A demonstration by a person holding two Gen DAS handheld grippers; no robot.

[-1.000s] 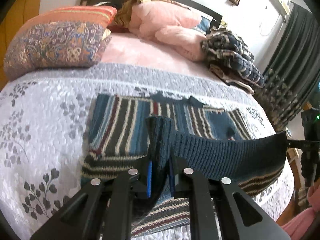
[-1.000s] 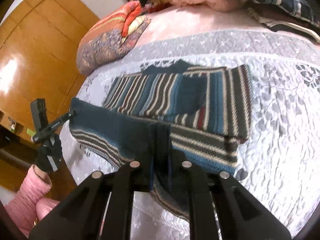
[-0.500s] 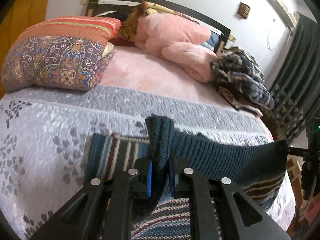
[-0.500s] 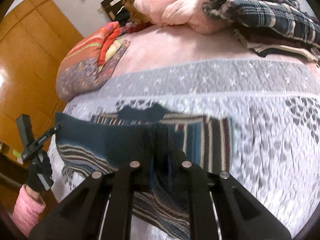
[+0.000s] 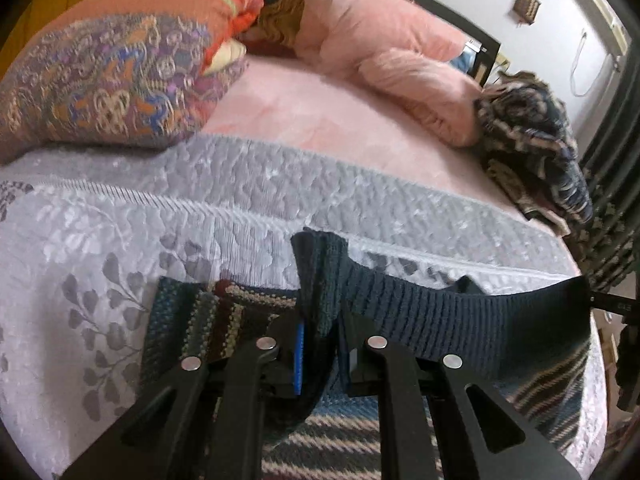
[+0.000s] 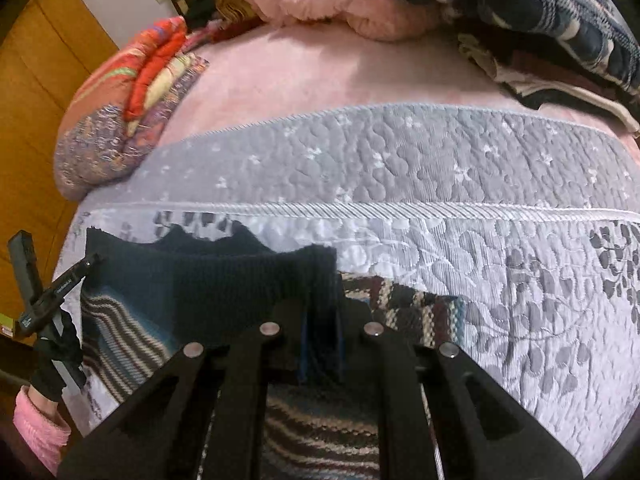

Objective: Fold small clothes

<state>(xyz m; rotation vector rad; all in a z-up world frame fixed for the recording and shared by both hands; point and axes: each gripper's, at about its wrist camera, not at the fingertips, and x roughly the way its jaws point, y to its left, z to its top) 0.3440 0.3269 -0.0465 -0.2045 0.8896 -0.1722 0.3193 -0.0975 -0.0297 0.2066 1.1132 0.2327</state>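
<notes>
Both grippers, L (image 5: 320, 344) & R (image 6: 320, 344), clamp sweater hem (image 5: 440, 312) over bed (image 5: 120, 220).

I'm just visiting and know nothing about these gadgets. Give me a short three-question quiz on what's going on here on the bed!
1. True or false: both grippers are clamped on the striped sweater.
2. What lies beside the pink plush at the right: A) plaid cloth, B) a laptop?
3. Fill in: the sweater lies on a grey ___ .

Key: 1 true: left gripper, right gripper. 2 A, the plaid cloth. 3 quilt.
</notes>
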